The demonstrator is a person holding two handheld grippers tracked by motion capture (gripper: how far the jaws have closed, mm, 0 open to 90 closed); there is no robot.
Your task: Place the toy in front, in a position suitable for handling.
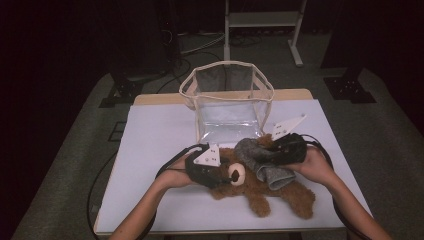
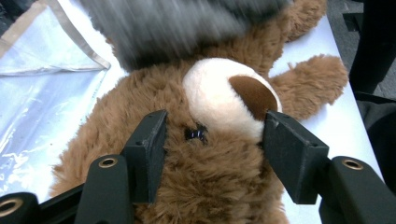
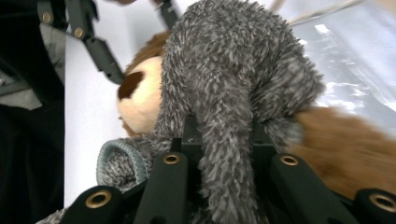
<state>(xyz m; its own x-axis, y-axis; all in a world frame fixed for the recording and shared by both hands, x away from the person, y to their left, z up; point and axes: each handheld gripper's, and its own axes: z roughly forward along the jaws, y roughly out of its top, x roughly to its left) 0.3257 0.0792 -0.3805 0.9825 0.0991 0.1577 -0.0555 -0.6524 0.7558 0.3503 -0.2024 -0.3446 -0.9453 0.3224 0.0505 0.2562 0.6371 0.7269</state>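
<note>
A brown teddy bear (image 1: 260,192) lies on its back on the white table cover, cream snout (image 2: 224,95) up. My left gripper (image 1: 227,175) is over its head. In the left gripper view its jaws (image 2: 215,140) stand open on either side of the face, one pad against the fur and the other beside the snout. A grey fuzzy sock (image 1: 260,160) with a knit cuff is draped across the bear's chest. My right gripper (image 1: 270,152) is shut on it. The right gripper view has the sock (image 3: 233,70) bunched between the jaws (image 3: 222,135), with the bear (image 3: 355,149) behind it.
A clear plastic bag (image 1: 225,65) with a cream-trimmed rim stands open just behind the bear, at the table's far middle. The white cover (image 1: 160,135) spreads to the left and right of it. Cables trail from both grippers. Dark floor surrounds the table.
</note>
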